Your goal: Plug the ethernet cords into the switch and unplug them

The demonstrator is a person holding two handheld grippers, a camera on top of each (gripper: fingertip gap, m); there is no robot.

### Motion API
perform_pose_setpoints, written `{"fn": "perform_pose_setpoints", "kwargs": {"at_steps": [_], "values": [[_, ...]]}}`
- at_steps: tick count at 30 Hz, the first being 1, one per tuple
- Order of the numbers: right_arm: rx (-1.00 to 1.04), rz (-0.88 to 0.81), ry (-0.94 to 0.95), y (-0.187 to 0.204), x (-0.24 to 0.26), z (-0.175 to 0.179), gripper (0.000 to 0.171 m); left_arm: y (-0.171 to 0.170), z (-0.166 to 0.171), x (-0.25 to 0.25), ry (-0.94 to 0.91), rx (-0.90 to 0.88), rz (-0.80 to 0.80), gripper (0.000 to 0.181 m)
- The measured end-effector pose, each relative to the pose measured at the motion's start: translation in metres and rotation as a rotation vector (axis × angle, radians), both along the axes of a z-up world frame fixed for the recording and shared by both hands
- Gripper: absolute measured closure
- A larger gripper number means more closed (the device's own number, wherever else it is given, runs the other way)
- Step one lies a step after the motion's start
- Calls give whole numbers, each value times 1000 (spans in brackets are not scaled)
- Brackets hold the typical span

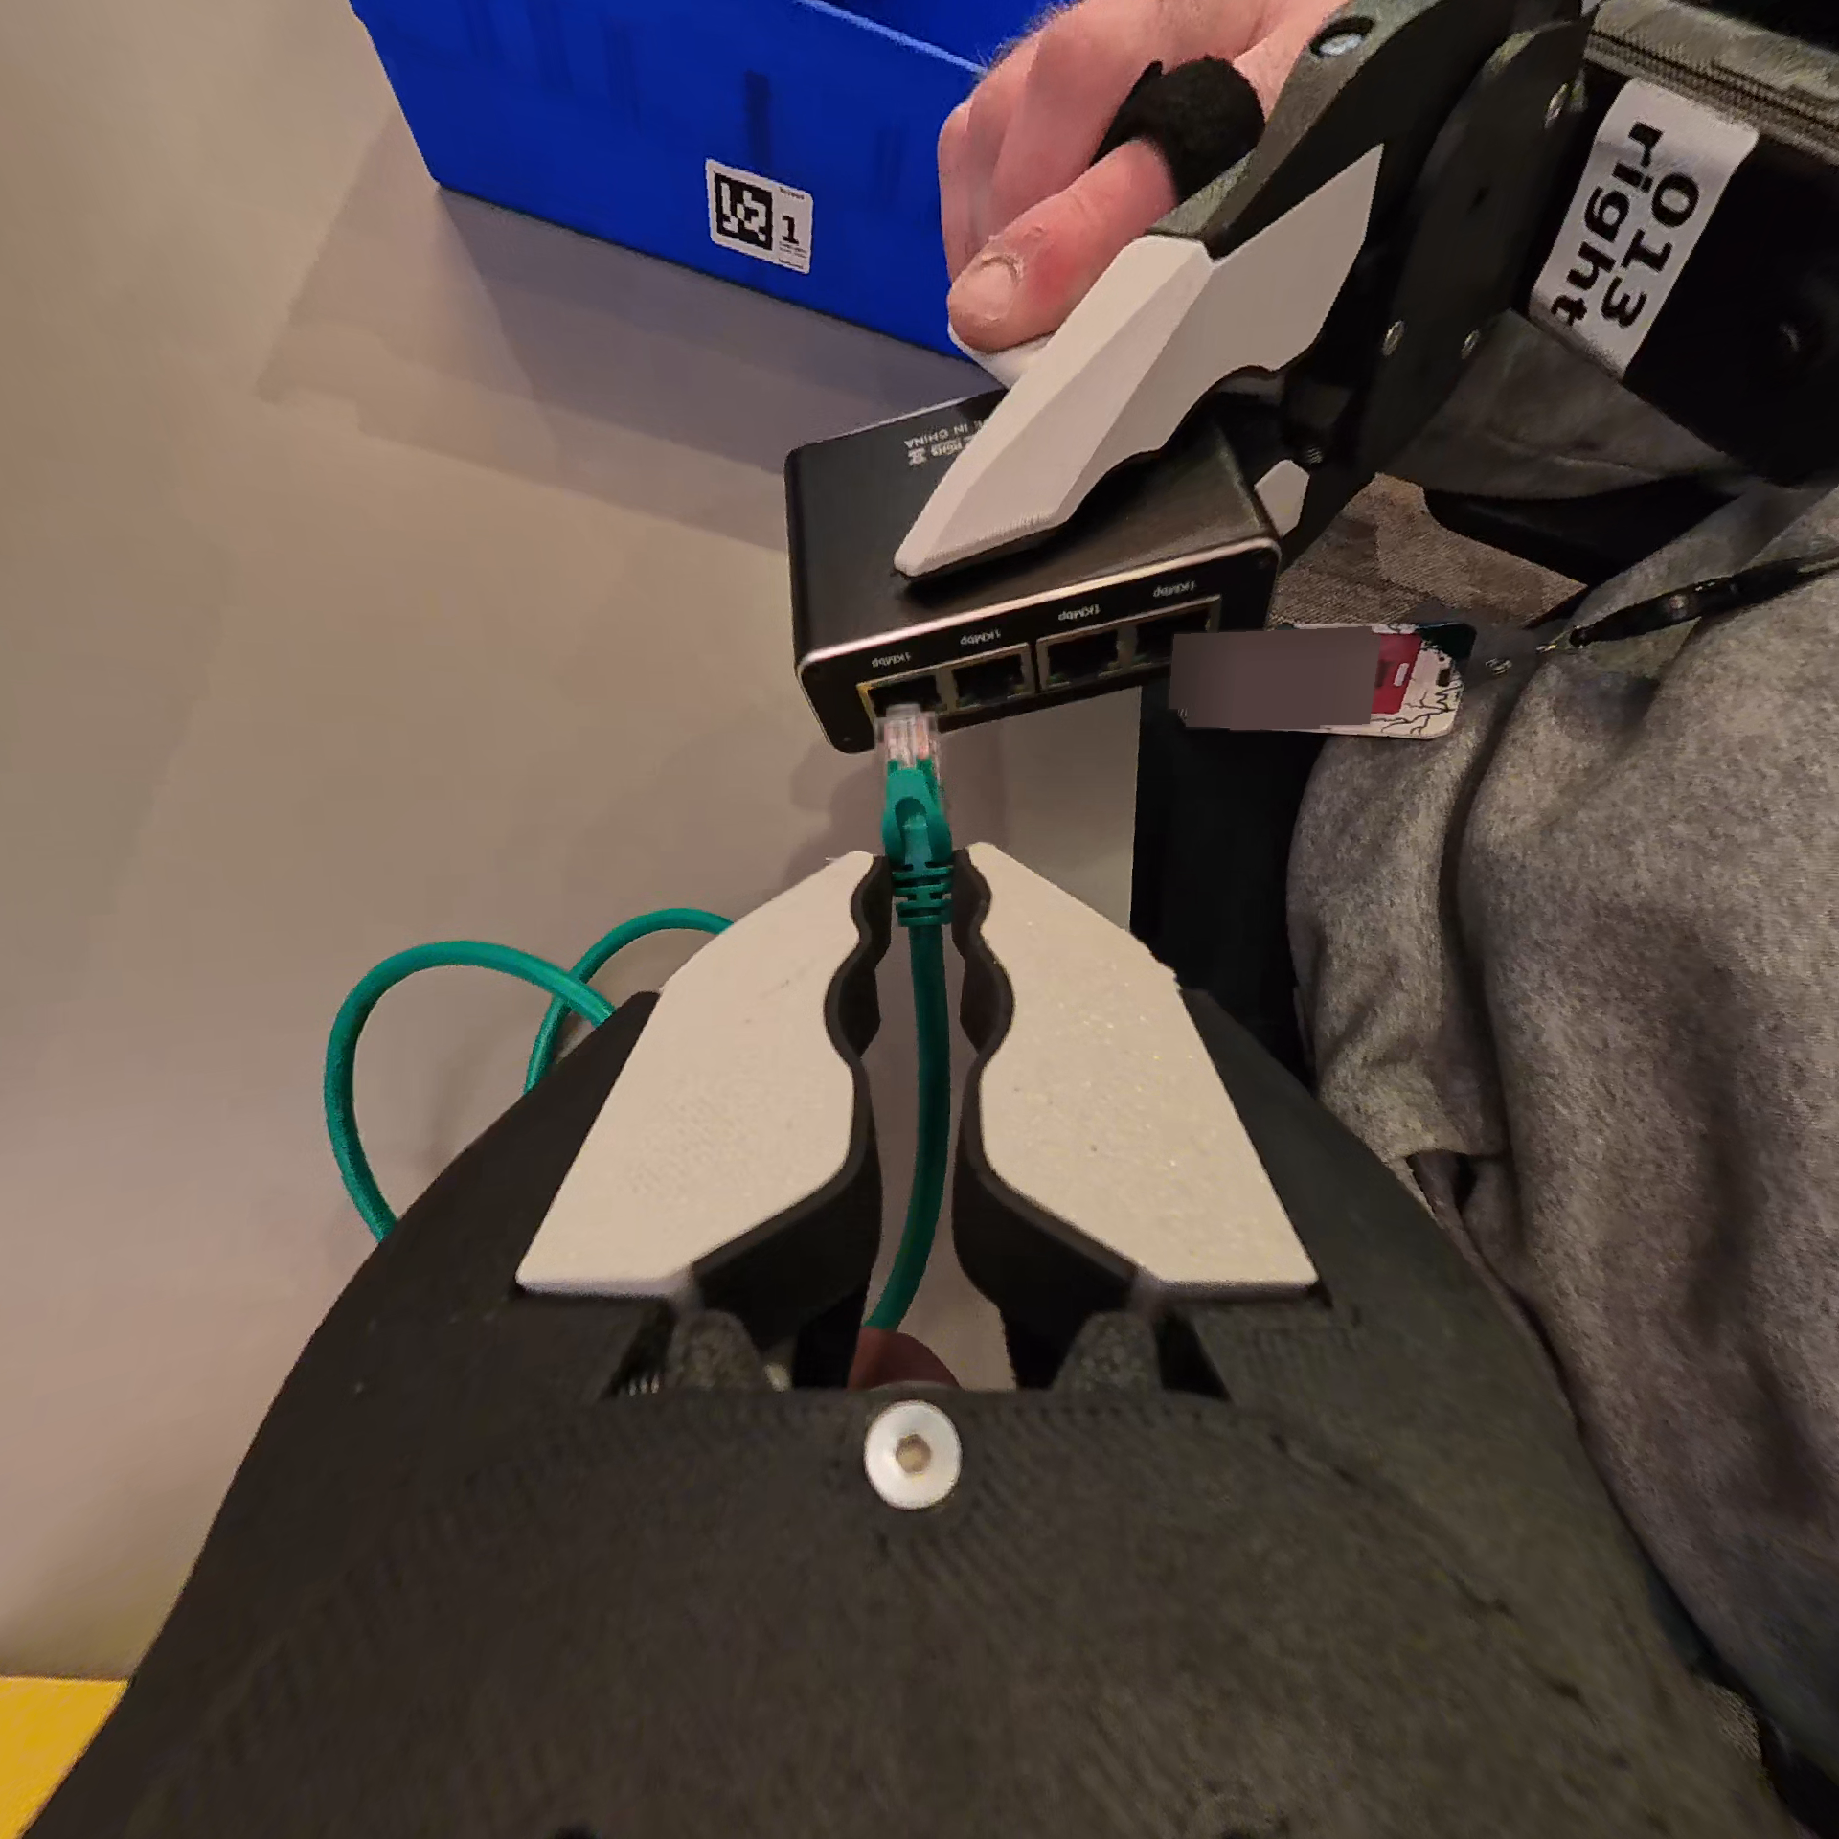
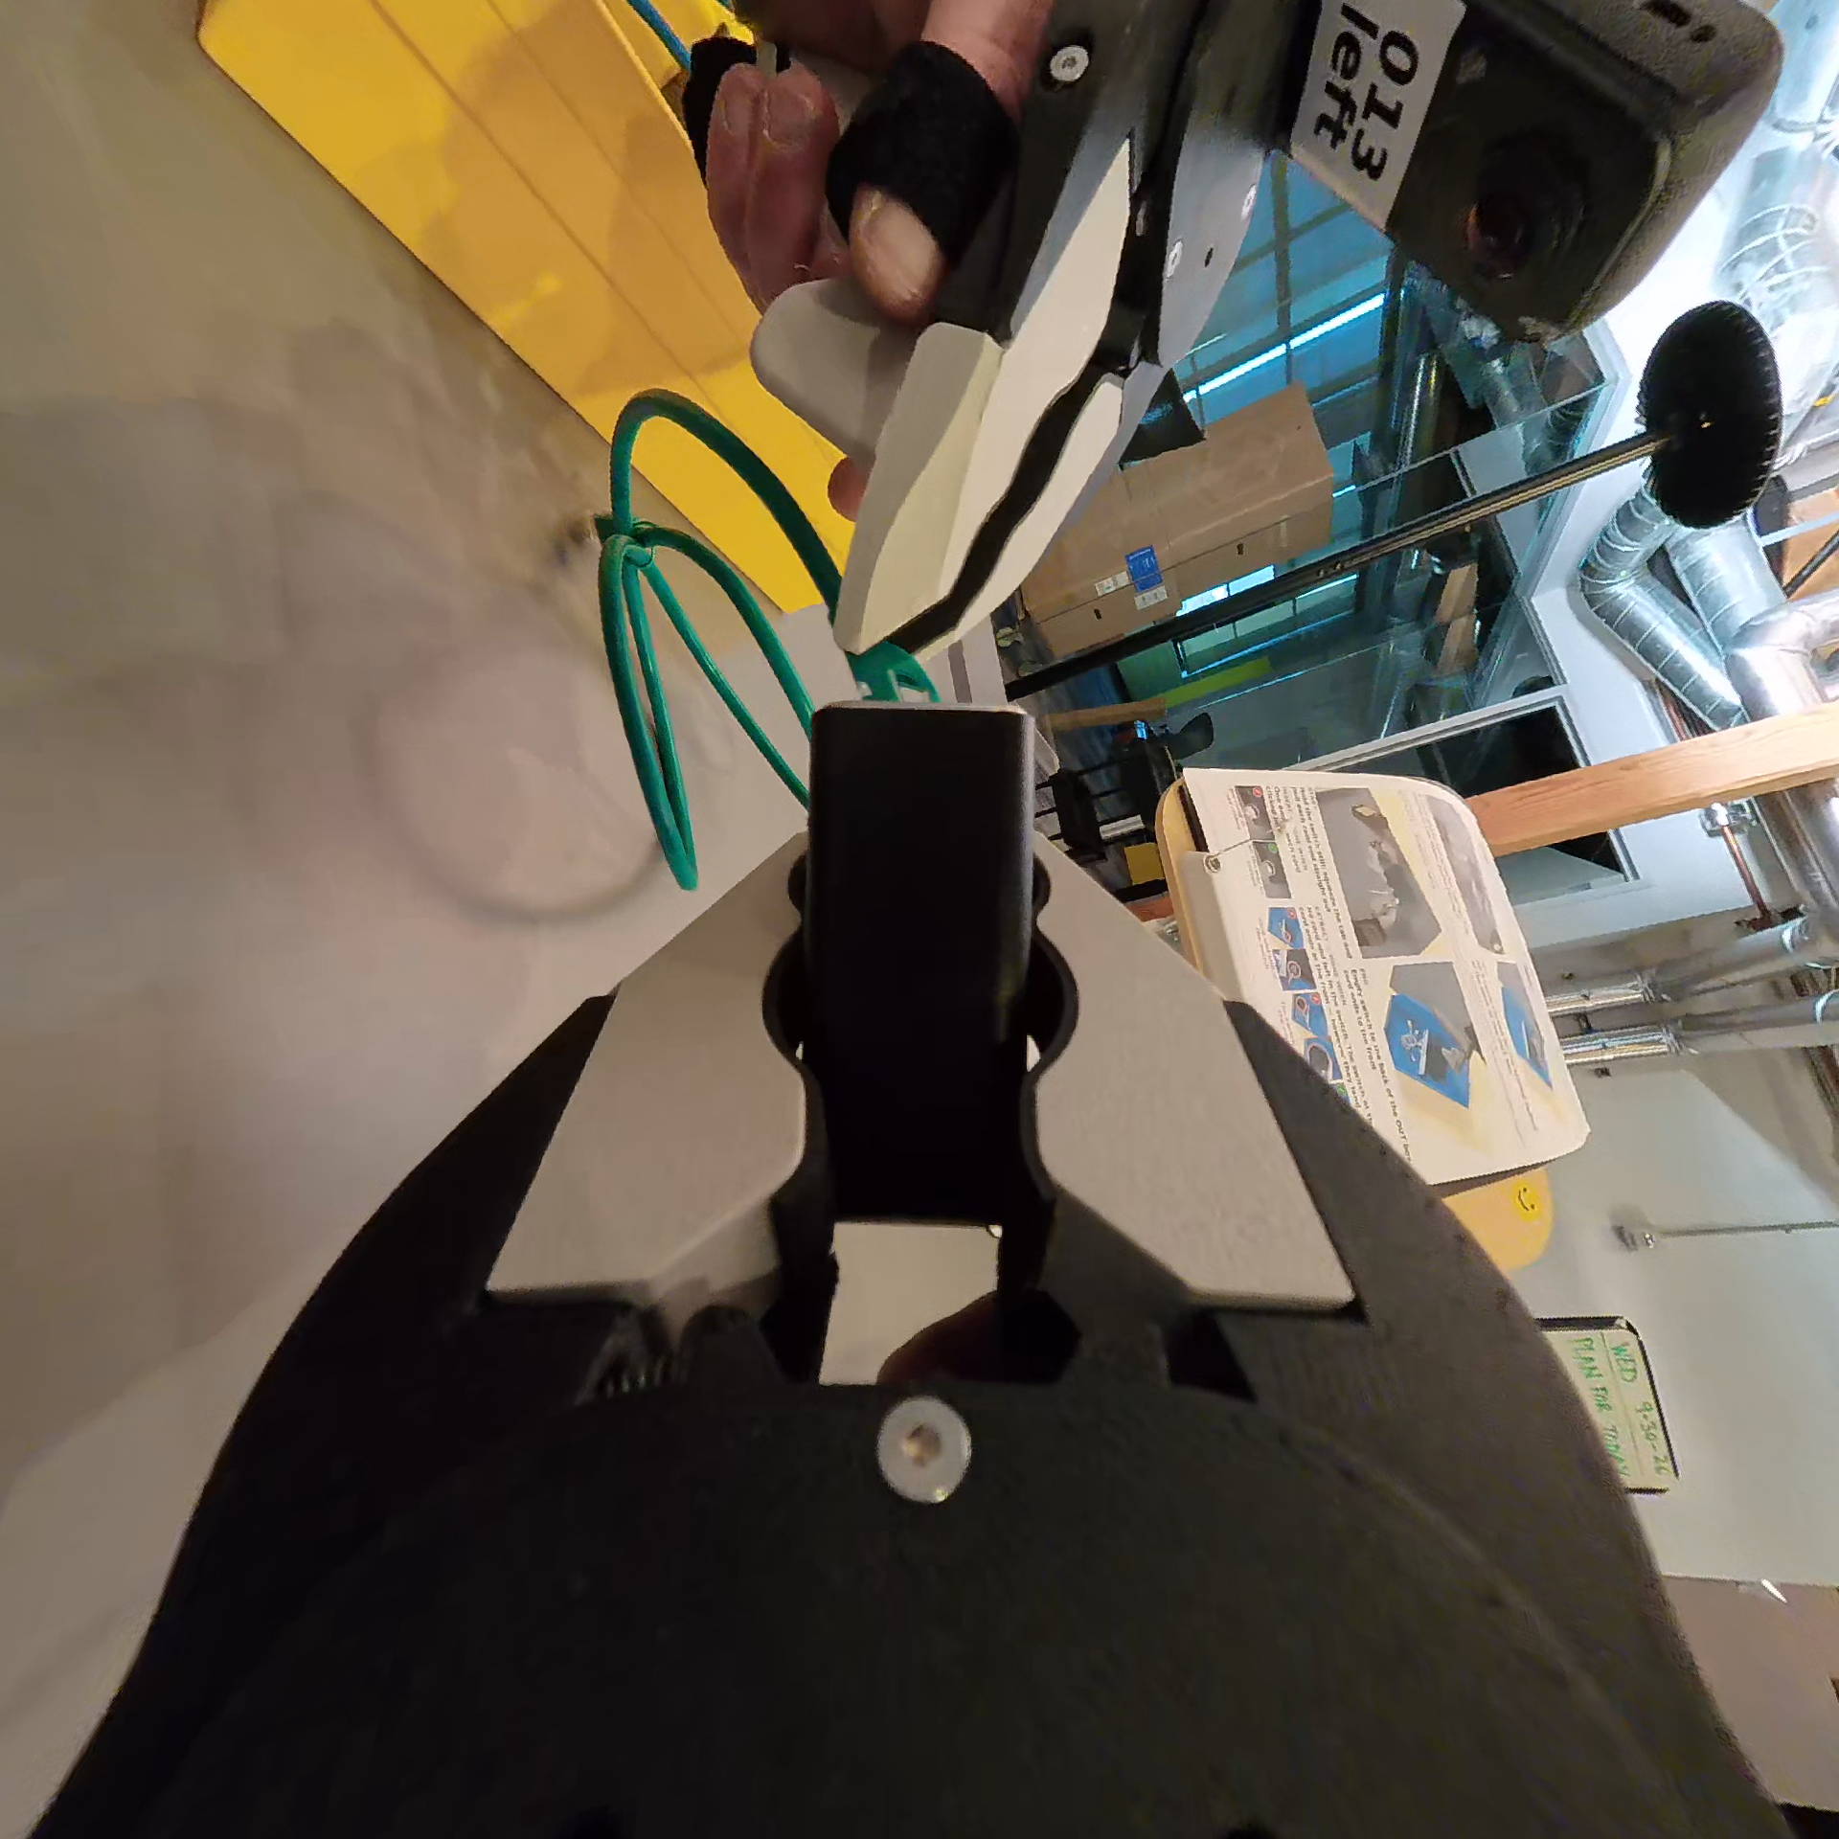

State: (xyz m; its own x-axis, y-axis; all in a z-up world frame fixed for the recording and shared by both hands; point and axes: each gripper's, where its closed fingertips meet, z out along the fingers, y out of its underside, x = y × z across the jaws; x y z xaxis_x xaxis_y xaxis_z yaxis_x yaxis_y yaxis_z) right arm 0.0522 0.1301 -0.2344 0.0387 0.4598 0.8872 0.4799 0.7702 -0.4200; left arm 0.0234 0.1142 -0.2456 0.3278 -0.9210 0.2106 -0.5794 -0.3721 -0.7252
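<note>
The switch (image 1: 1035,587), a black box with a row of ports on its front face, is held off the table (image 1: 299,647) at the 1 o'clock position of the left wrist view. It is clamped between the fingers of the right claw (image 2: 920,876), one white finger (image 1: 1045,468) lying flat across its top.

The green ethernet cord (image 1: 920,1045) is pinched at its boot between the tips of the left claw (image 1: 918,864), which is closed narrowly on it. The clear plug (image 1: 908,736) is seen at the mouth of the leftmost port; whether it is seated cannot be told. The slack of the cord is looped on the table at 9 o'clock of the left claw.

A blue bin (image 1: 697,149) with a square tag is recorded at 12 o'clock. A yellow bin (image 2: 498,219) is recorded at 11 o'clock of the right wrist view. A person's grey garment (image 1: 1592,995) and a hanging badge (image 1: 1393,677) lie at 3 o'clock.
</note>
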Motion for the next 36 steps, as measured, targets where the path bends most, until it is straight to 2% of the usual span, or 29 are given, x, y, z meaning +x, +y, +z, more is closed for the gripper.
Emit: {"fn": "perform_pose_setpoints", "kwargs": {"at_steps": [11,16,20,24,26,28,31,33,36], "values": [[-20,-3,11,1,1,1,138,4,-4,-1,46,38,22,170],[-144,4,75,5,4,4,139,12,-2,-6,62,82,59,170],[-345,5,98,8,5,-6,139,24,-4,-10,104,175,103,170],[-499,-35,82,16,8,-18,139,41,-28,-9,235,290,174,170],[-565,-47,64,16,9,-23,139,51,-52,-11,362,367,200,170],[-613,-62,49,17,10,-29,139,56,-79,-15,486,347,233,169],[-724,-77,17,16,11,-41,139,53,-93,1,387,213,234,136],[-802,-81,-1,15,13,-48,140,49,-80,10,281,190,212,130],[-922,-55,-4,10,15,-51,139,39,-42,24,101,278,119,127]]}}
